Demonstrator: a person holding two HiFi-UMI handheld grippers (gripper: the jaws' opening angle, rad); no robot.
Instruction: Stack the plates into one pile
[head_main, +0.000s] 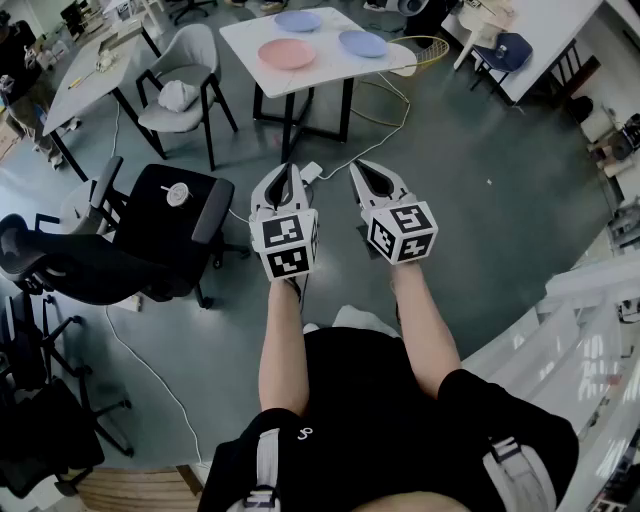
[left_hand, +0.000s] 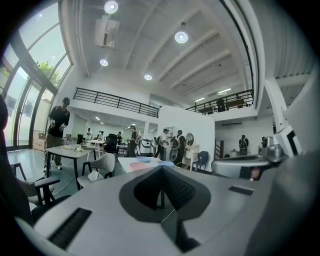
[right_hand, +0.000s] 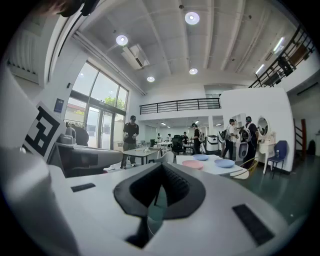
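Observation:
Three plates lie apart on a white table (head_main: 330, 72) at the far end of the floor: a pink plate (head_main: 286, 54), a blue plate (head_main: 298, 20) behind it and a second blue plate (head_main: 362, 43) to its right. My left gripper (head_main: 289, 170) and right gripper (head_main: 359, 166) are held side by side in the air, well short of the table, both shut with nothing in them. In the left gripper view the pink plate (left_hand: 141, 165) shows just above the shut jaws. The right gripper view has the pink plate (right_hand: 192, 164) and a blue plate (right_hand: 224, 163) ahead.
A grey chair (head_main: 185, 80) stands left of the table. A black office chair (head_main: 150, 235) is close on my left. A cable (head_main: 345, 160) runs over the floor towards the table. A yellow racket (head_main: 425, 48) leans at the table's right. People stand in the background.

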